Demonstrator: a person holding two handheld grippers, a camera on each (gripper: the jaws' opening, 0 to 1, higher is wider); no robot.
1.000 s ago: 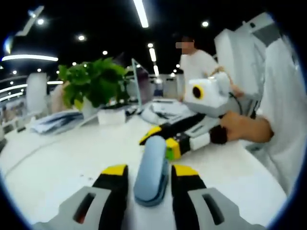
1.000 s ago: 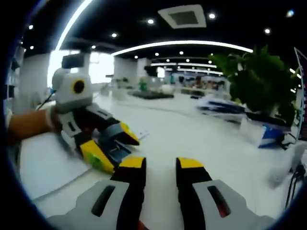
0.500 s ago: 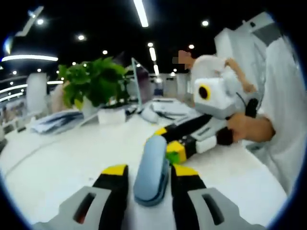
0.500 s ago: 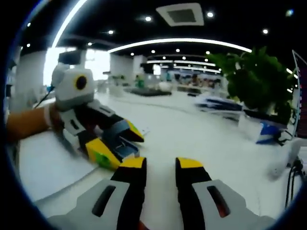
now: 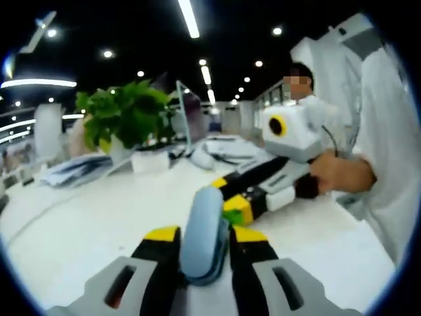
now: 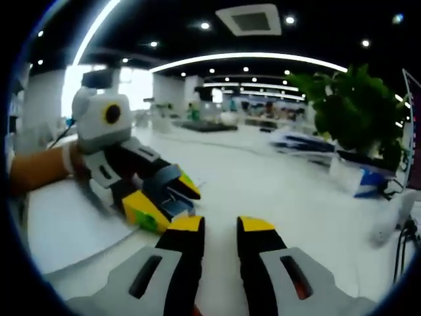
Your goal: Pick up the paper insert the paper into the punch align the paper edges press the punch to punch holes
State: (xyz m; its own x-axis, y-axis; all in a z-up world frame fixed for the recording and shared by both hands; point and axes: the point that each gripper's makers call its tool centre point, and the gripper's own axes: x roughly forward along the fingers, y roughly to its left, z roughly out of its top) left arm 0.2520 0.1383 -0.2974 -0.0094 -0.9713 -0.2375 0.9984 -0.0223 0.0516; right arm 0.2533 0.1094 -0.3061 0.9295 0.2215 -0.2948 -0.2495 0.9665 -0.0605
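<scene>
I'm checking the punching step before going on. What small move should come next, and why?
Probably press the left gripper down on the blue punch it clamps; in the right gripper view the paper seems to lie under it. The right gripper hovers empty beside it.

Open office, dark ceiling with strip lights, white table, potted plant.
</scene>
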